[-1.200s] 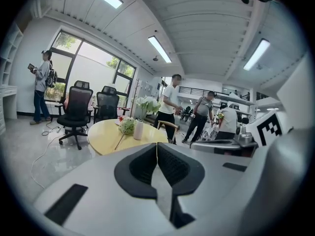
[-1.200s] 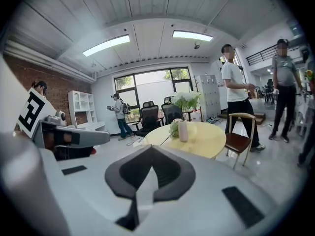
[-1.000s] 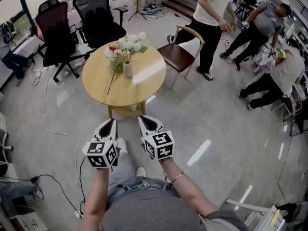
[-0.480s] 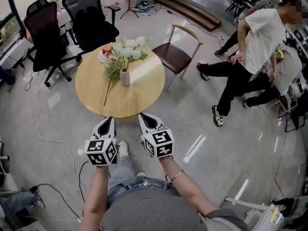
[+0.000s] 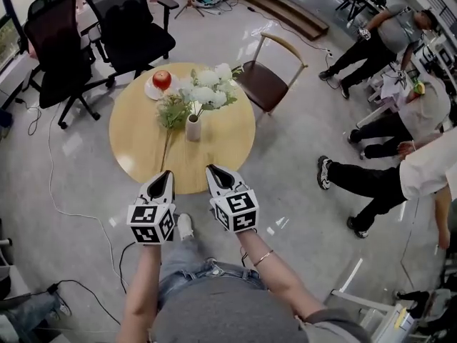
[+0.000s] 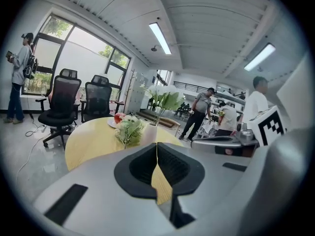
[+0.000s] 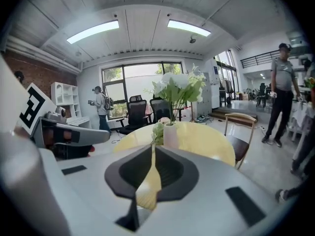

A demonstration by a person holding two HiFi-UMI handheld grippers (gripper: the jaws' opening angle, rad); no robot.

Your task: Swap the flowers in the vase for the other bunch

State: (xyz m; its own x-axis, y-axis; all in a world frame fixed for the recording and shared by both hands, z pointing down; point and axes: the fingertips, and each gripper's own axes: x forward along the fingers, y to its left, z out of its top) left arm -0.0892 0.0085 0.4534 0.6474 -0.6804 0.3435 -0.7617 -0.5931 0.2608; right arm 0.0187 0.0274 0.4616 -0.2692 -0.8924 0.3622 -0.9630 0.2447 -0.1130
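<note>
We hold the left hand-held gripper [image 5: 166, 176] with its jaws pressed together on nothing. The right hand-held gripper [image 5: 213, 170] is the same, jaws closed flat against each other and empty. Both sit side by side, slightly apart, and point forward at the near rim of the round pale wooden surface [image 5: 228, 138]; we cannot tell that either touches it.

Near the middle of the surface stands a small white ceramic vase [image 5: 193, 128], upright, with a bunch of white round-headed flowers on green stems [image 5: 208, 91] in it. Just left of the vase lies the other bunch, green and leafy [image 5: 172, 111], its long stem running towards us. At the far edge sits a red apple [image 5: 162, 79] on a white plate [image 5: 151, 90], well apart from both grippers.
</note>
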